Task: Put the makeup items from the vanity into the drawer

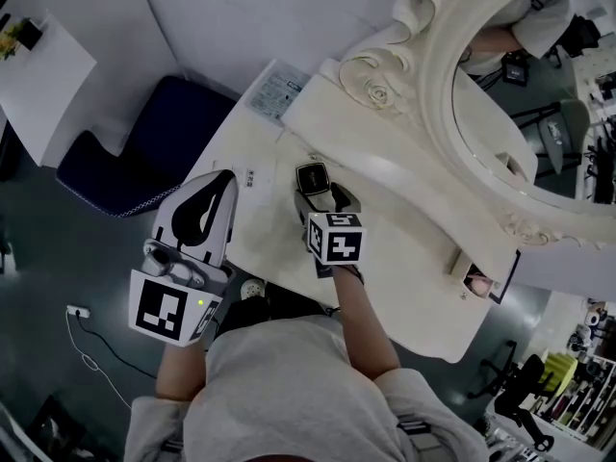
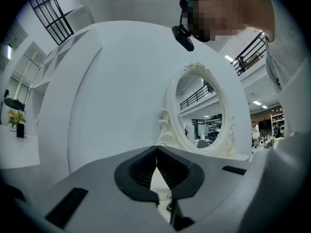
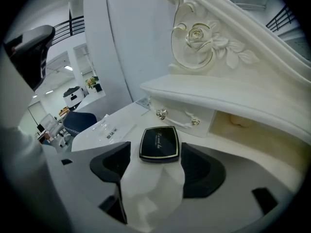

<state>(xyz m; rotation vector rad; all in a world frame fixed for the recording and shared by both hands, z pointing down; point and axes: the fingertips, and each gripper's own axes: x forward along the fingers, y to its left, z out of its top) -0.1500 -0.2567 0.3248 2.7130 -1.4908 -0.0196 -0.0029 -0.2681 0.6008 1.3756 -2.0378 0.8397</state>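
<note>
Your right hand-held gripper (image 3: 156, 165) is released, jaws wide, black compact (image 3: 159, 143) at the tips on the counter (image 3: 228, 149). Advance, centre, clamp its side edges. Left hand-held gripper (image 2: 156, 154) is clenched, empty.

A black compact (image 3: 159, 143) and a paper leaflet (image 1: 276, 91) lie on the white vanity (image 1: 414, 287).

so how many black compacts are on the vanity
1. The black compact lies flat on the vanity top, in front of the drawer, between the tips of the open right tool. More may be hidden behind the tools.
</note>
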